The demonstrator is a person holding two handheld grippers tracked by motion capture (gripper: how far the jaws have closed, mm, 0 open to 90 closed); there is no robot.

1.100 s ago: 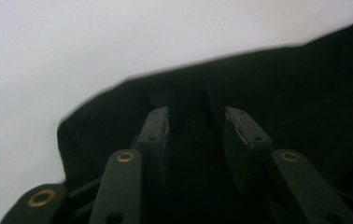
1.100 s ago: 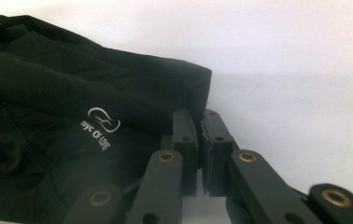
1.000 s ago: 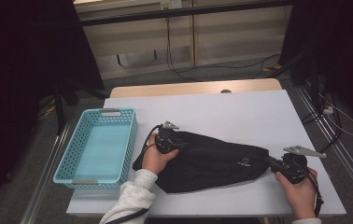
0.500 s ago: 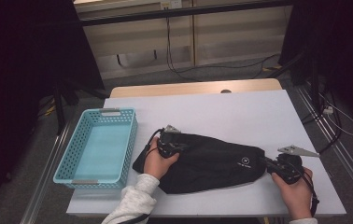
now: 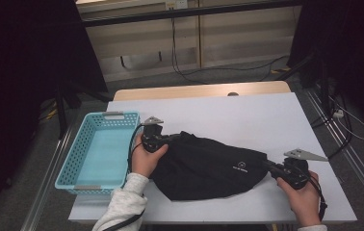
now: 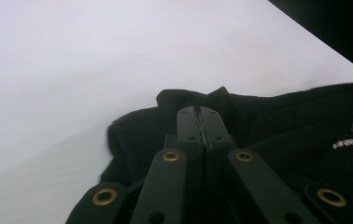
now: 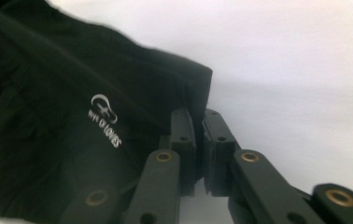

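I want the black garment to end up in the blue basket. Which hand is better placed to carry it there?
Probably the left. The left tool grips the black garment at the end right beside the blue basket. The right tool pinches the far end, across the garment from it.

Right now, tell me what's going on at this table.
A person holds a gripper in each hand and works a black garment lying on the white table. The left gripper is shut on the garment's left end, and the right gripper pinches its right corner. A blue basket sits to the left.
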